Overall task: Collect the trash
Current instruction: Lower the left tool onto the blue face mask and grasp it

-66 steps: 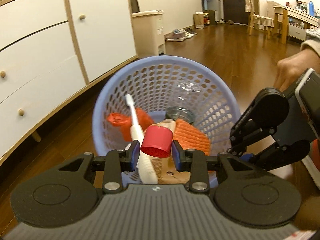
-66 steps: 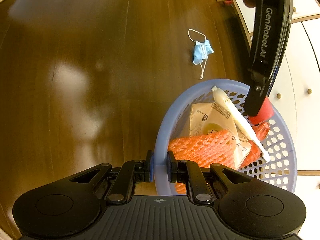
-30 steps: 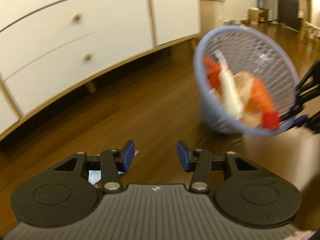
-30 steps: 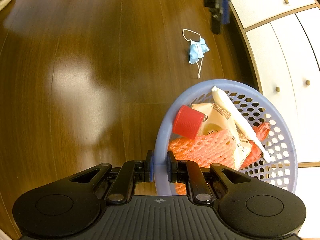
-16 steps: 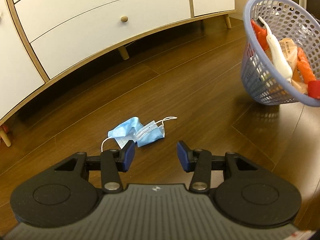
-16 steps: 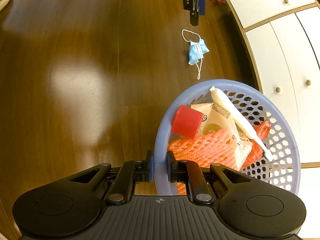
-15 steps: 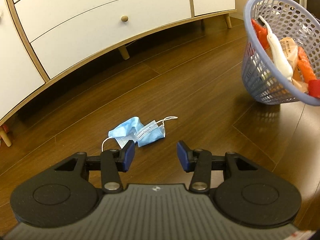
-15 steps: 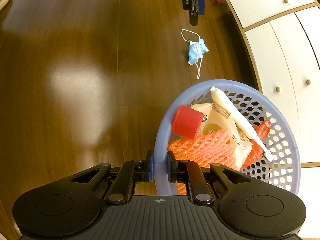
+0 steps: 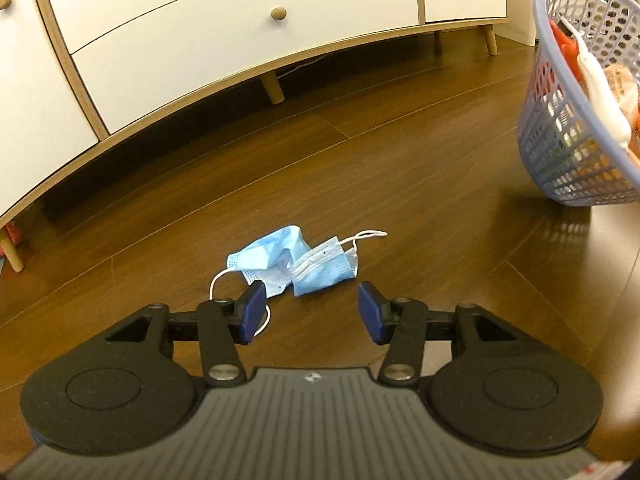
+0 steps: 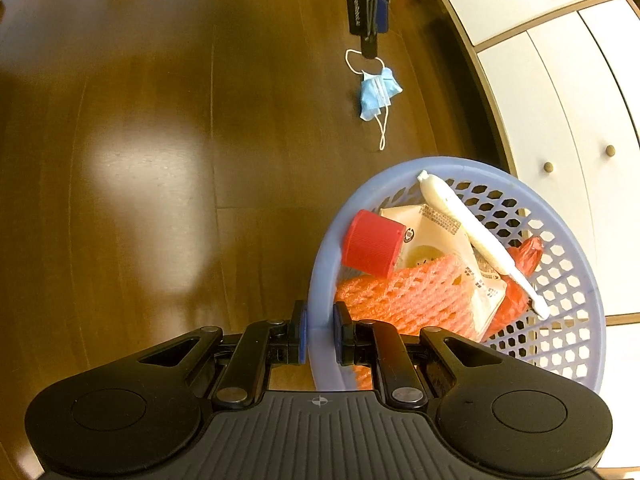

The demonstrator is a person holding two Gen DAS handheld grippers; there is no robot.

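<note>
Left gripper (image 9: pixel 308 312), jaws spread, just short of the face mask (image 9: pixel 294 264) on the floor; lower to straddle its bunched middle. Right gripper (image 10: pixel 320 338) pinches the basket (image 10: pixel 576 280) rim.

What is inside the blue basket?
The blue basket holds a red cap, orange foam net, white toothbrush, printed packet and red wrapper; anything beneath is hidden.

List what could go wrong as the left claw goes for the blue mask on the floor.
The face mask lies flat and crumpled, so the open left claw may catch only an ear loop and drop it. The basket, pinched by its rim in the right claw, hangs tilted; the red cap could spill.
</note>
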